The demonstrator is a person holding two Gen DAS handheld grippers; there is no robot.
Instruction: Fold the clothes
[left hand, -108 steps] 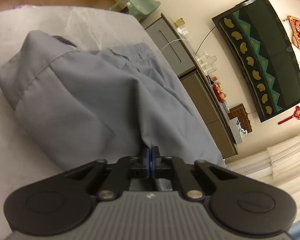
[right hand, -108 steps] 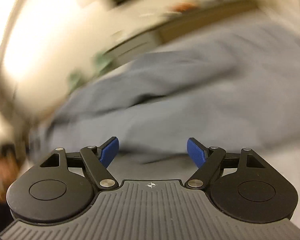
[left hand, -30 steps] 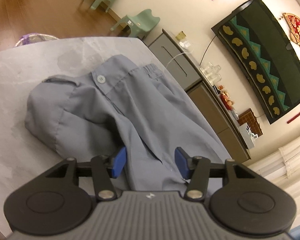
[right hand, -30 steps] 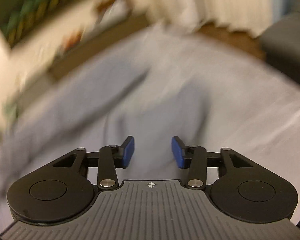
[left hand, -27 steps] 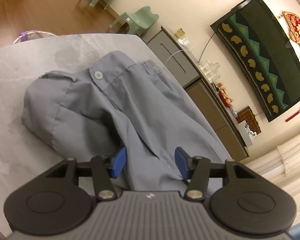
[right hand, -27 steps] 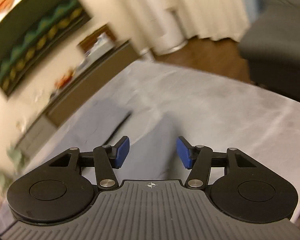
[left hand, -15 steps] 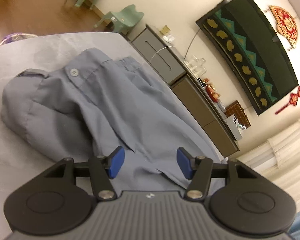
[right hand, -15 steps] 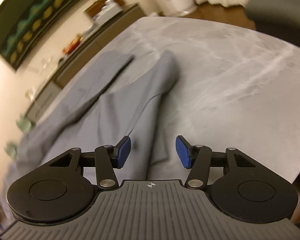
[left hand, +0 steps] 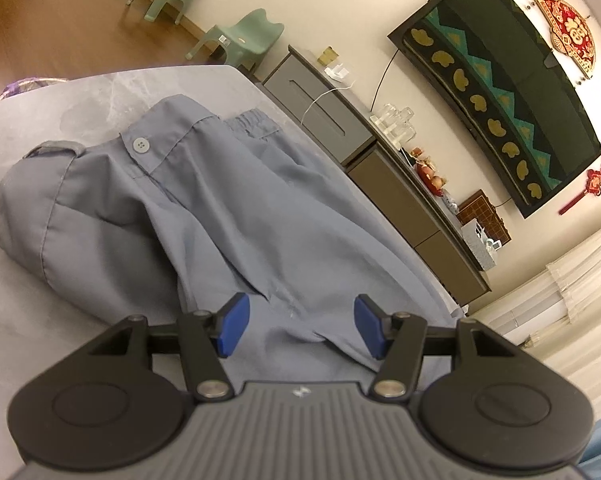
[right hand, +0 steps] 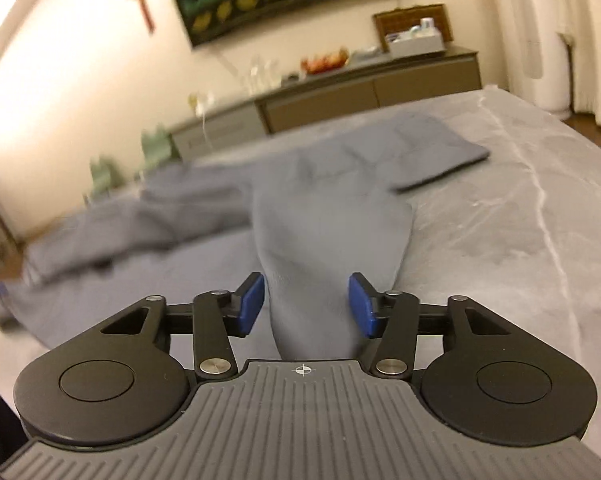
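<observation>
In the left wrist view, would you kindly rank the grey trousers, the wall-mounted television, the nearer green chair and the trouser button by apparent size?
1. Grey trousers
2. Television, though it hangs farther off
3. Nearer green chair
4. Trouser button

One trousers (left hand: 204,208), two chairs (left hand: 244,34)

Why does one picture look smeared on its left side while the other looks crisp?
Right wrist view: the trousers and cabinet smear toward the left, motion blur; the tool stays sharp. Left wrist view: crisp throughout, button clear, though the fisheye lens bends the wall.
</observation>
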